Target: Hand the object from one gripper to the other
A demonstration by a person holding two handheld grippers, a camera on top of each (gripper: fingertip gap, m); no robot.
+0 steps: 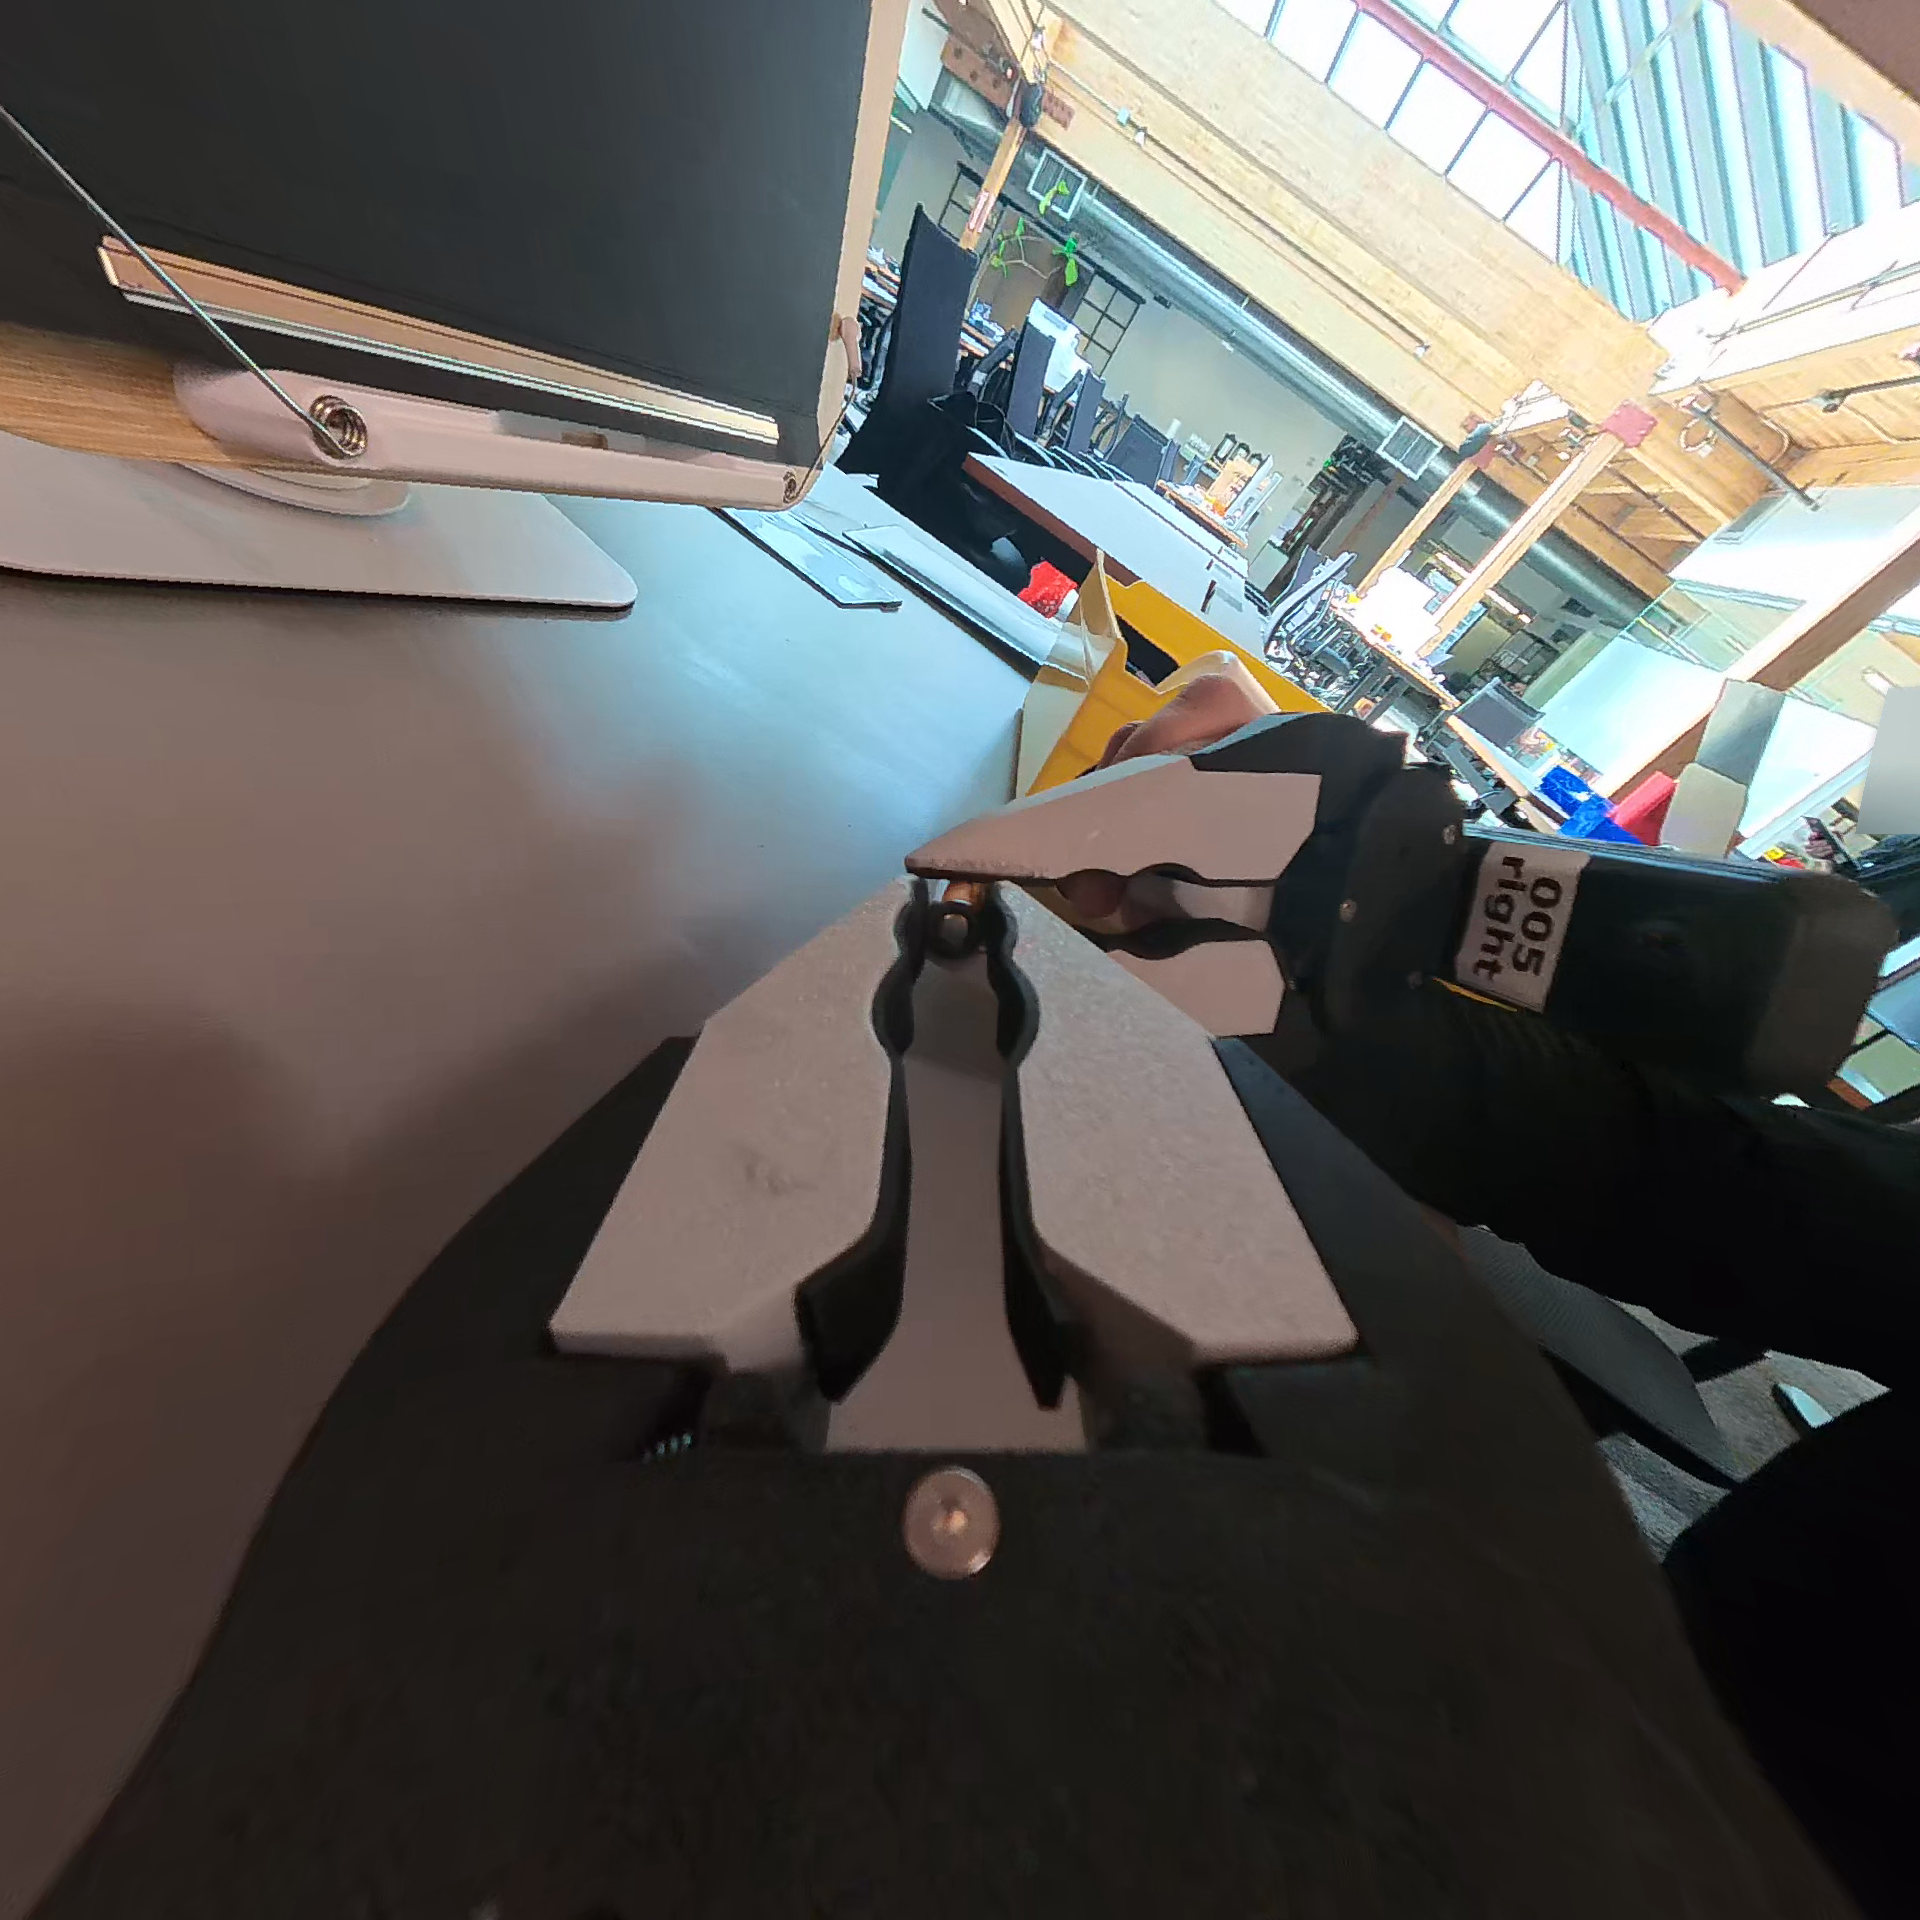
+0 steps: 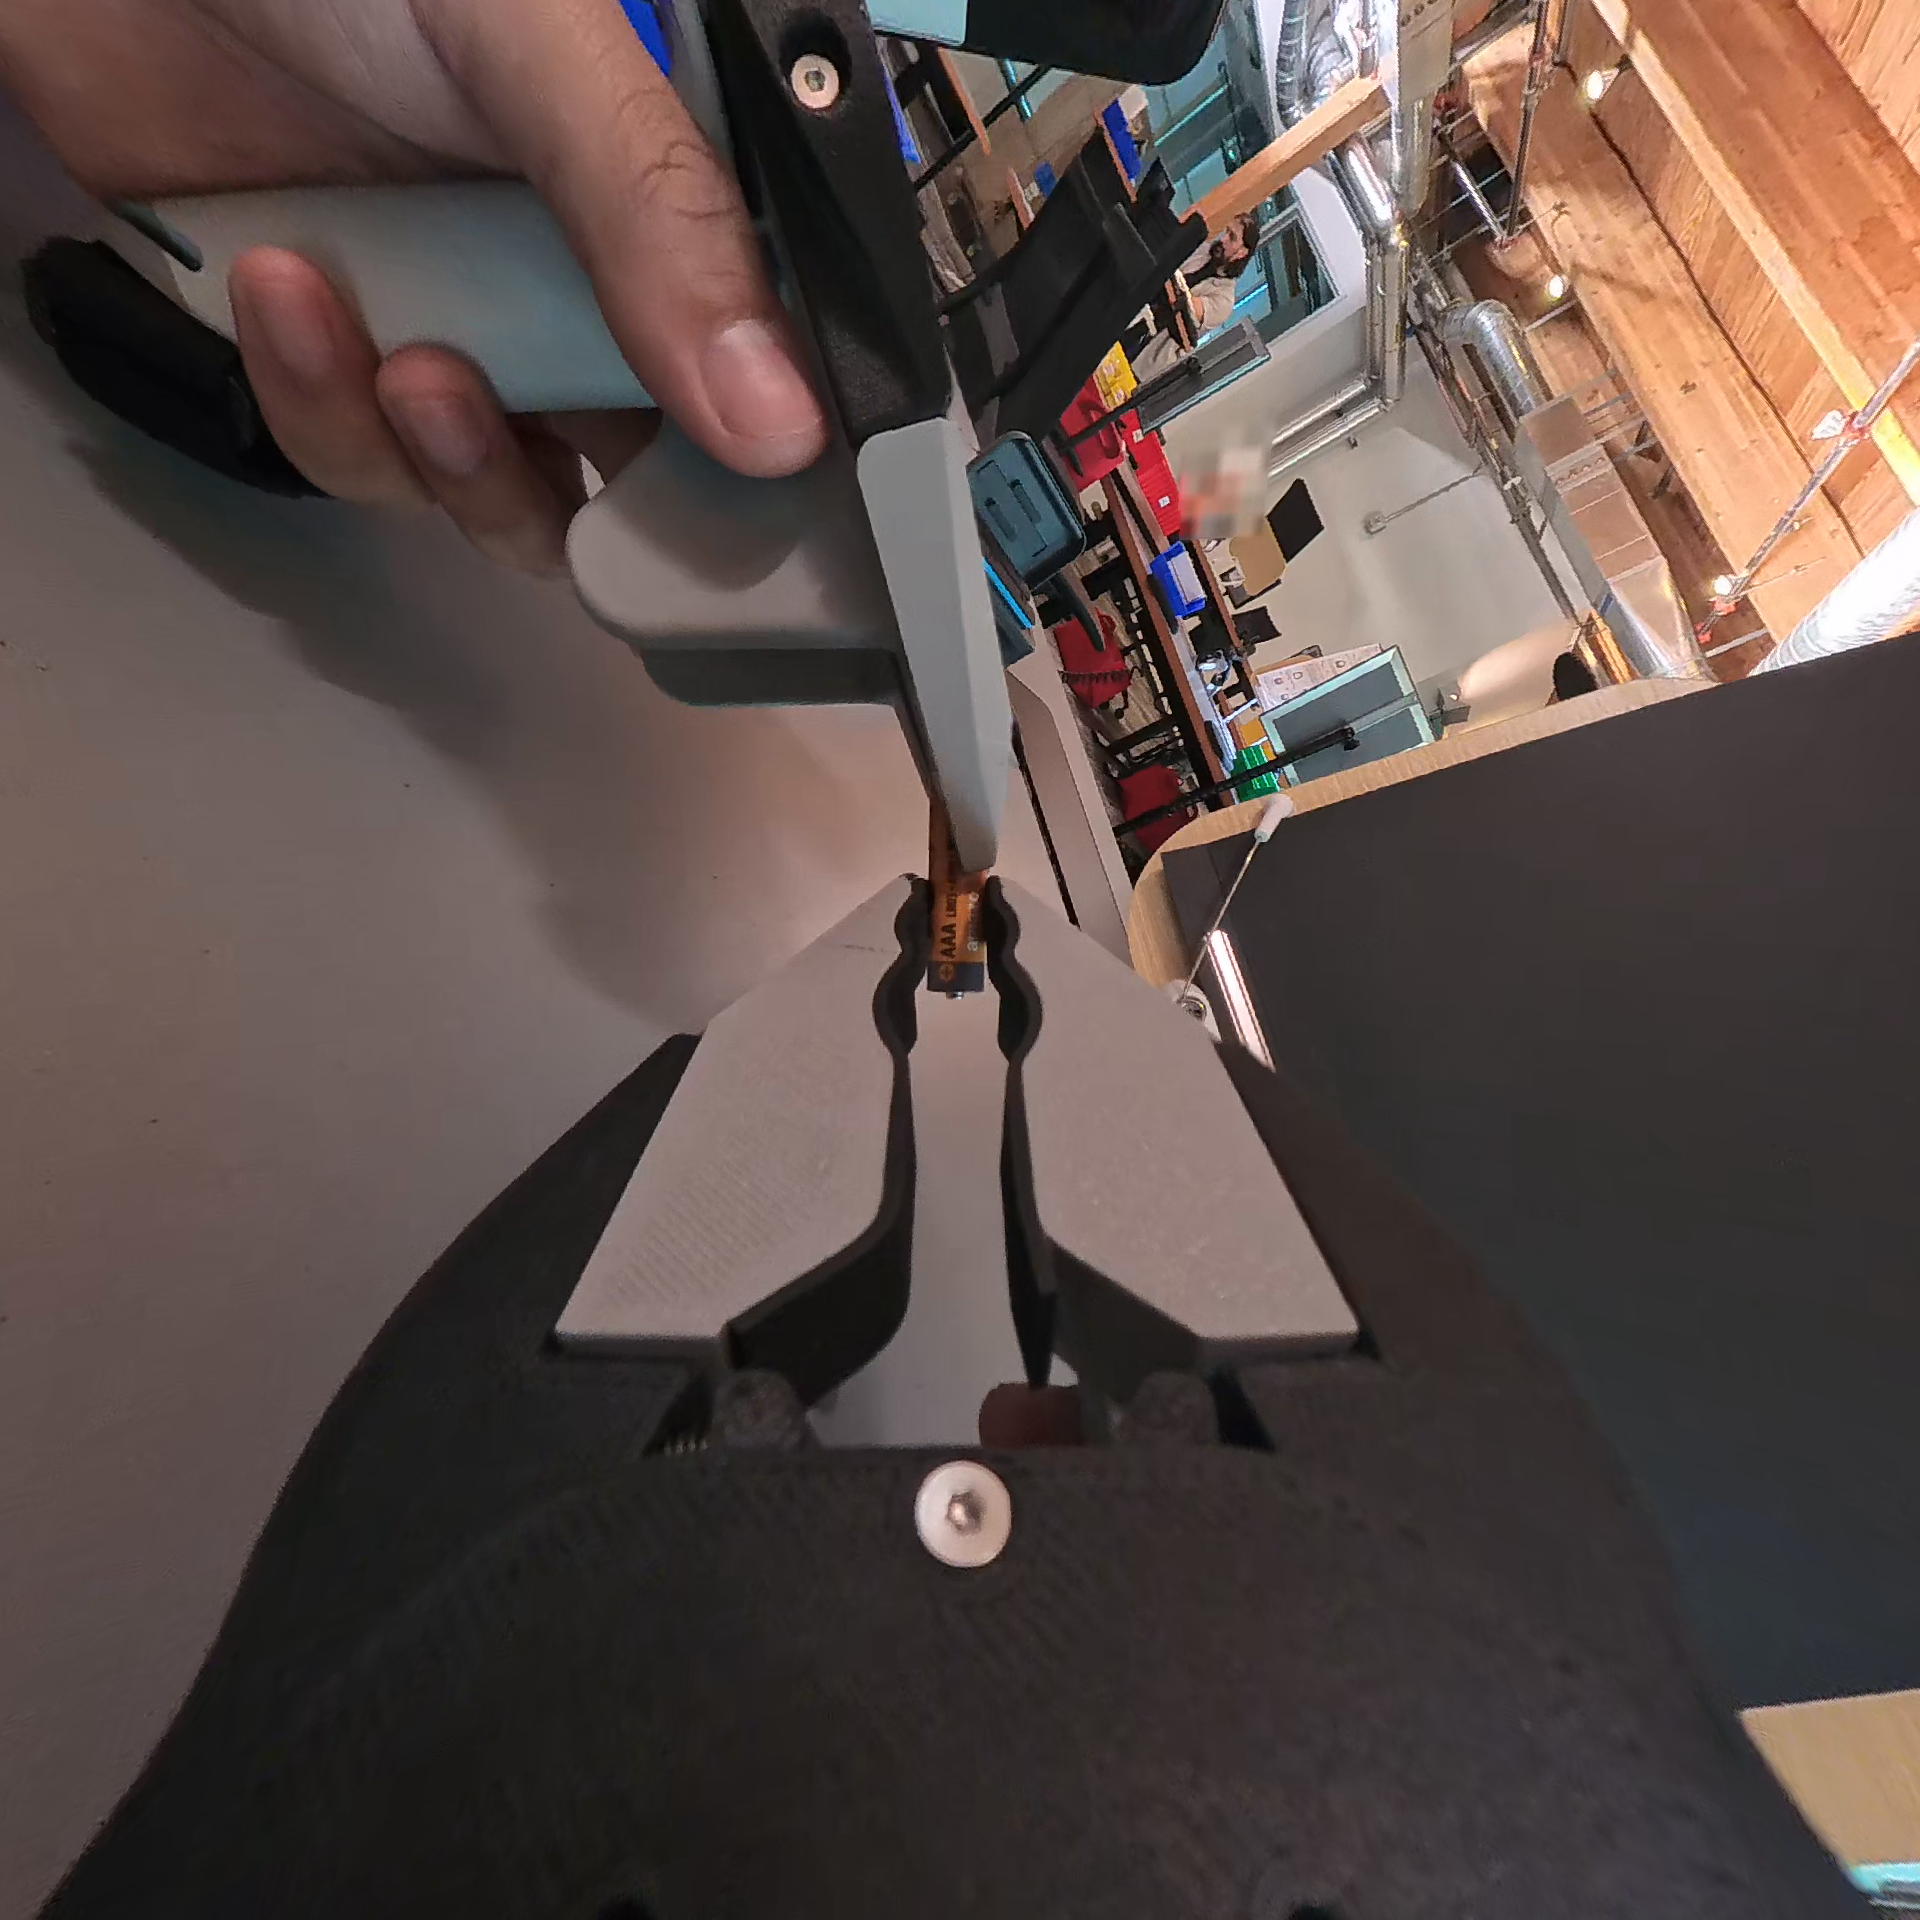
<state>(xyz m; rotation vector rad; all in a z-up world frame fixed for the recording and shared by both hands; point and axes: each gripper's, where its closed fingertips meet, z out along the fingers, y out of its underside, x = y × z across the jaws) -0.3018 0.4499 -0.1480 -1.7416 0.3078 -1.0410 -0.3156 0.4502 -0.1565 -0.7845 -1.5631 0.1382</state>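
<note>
The handover looks midway: the battery (image 2: 954, 940) hangs in the air above the tabletop (image 2: 312, 935), pinched by the right gripper (image 2: 954, 914) and the left gripper (image 1: 954, 920) together, neither having let go.

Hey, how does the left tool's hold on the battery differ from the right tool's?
The right tool grips the battery near its black-tipped end, while the left tool grips its far orange end. In each tool's own view, the battery shows lengthwise between the right tool's tips, but only end-on between the left tool's. Both are shut on it, so the handover is midway.
</note>
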